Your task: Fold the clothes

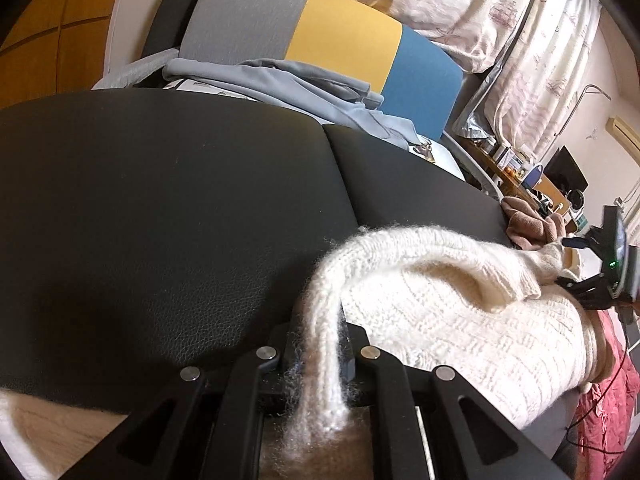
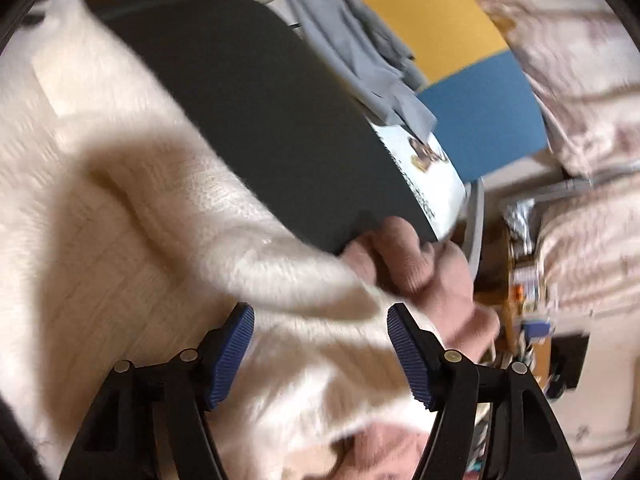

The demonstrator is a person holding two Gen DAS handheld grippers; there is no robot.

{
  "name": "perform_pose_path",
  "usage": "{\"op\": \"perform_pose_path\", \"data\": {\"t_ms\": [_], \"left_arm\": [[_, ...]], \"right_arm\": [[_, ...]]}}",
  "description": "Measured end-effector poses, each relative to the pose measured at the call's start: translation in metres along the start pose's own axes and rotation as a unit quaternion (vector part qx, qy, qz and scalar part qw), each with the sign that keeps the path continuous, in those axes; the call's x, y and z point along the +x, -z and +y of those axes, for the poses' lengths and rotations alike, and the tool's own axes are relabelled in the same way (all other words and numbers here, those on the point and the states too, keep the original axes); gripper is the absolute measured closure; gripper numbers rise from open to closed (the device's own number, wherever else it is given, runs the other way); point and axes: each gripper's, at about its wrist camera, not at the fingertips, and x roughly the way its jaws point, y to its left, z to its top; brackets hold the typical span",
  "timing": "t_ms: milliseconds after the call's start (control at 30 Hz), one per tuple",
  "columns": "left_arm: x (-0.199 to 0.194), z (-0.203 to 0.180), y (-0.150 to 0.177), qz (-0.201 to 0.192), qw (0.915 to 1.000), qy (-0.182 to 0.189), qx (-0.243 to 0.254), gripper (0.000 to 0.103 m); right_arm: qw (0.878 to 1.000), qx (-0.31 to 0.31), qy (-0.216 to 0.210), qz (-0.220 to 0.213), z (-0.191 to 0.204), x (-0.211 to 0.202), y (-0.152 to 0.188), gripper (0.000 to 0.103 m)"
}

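Observation:
A cream knit sweater [image 1: 460,320] lies on a black padded surface [image 1: 160,208]. My left gripper [image 1: 320,360] is shut on a fuzzy strip of the sweater's edge, which runs up from the jaws to the body. My right gripper [image 2: 320,344] is open, its blue pads [image 2: 232,356] spread just above the sweater [image 2: 120,200], holding nothing. The right gripper also shows at the right edge of the left wrist view [image 1: 608,276], by the sweater's far side.
A pink-brown garment [image 2: 424,276] lies at the black surface's edge beyond the sweater. A grey-blue garment [image 1: 304,88] is heaped behind, against a grey, yellow and blue panel [image 1: 344,36]. Curtains [image 1: 520,40] and a cluttered desk [image 1: 520,168] stand at the right.

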Motion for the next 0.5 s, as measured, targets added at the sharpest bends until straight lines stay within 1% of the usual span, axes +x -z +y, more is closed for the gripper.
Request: {"op": "perform_pose_path", "data": {"t_ms": [67, 100, 133, 167, 200, 233, 300, 367, 400, 433, 500], "left_arm": [[0.0, 0.001, 0.001, -0.001, 1.0, 0.004, -0.004, 0.092], [0.0, 0.002, 0.001, -0.001, 0.9999, 0.007, -0.007, 0.092], [0.0, 0.002, 0.002, -0.002, 0.9999, 0.01, -0.009, 0.092], [0.0, 0.003, 0.002, -0.002, 0.9999, 0.013, -0.012, 0.091], [0.0, 0.004, 0.003, -0.002, 0.9998, 0.015, -0.014, 0.091], [0.0, 0.005, 0.003, -0.003, 0.9997, 0.018, -0.016, 0.091], [0.0, 0.006, 0.003, -0.003, 0.9996, 0.022, -0.019, 0.091], [0.0, 0.007, 0.004, -0.003, 0.9993, 0.027, -0.024, 0.091], [-0.001, 0.008, 0.004, -0.004, 0.9992, 0.029, -0.026, 0.091], [-0.001, 0.009, 0.004, -0.004, 0.9991, 0.031, -0.028, 0.091], [-0.001, 0.009, 0.005, -0.004, 0.9989, 0.034, -0.031, 0.091]], "right_arm": [[1.0, -0.02, 0.013, -0.003, 0.015, 0.007, -0.009, 0.03], [1.0, -0.019, 0.016, -0.007, 0.018, 0.012, -0.015, 0.04], [1.0, -0.001, 0.0, -0.006, 0.018, 0.016, -0.022, 0.054], [0.999, 0.033, -0.031, 0.002, 0.016, 0.019, -0.027, 0.091], [0.996, 0.069, -0.058, 0.008, 0.014, 0.022, -0.032, 0.096], [0.992, 0.106, -0.072, 0.006, 0.011, 0.023, -0.036, 0.095], [0.984, 0.152, -0.089, -0.016, 0.012, 0.019, -0.04, 0.095], [0.966, 0.211, -0.142, -0.048, 0.017, 0.005, -0.042, 0.095], [0.954, 0.238, -0.172, -0.062, 0.019, -0.001, -0.043, 0.095], [0.939, 0.266, -0.203, -0.078, 0.022, -0.009, -0.042, 0.095], [0.903, 0.309, -0.277, -0.112, 0.036, -0.024, -0.038, 0.095]]}}
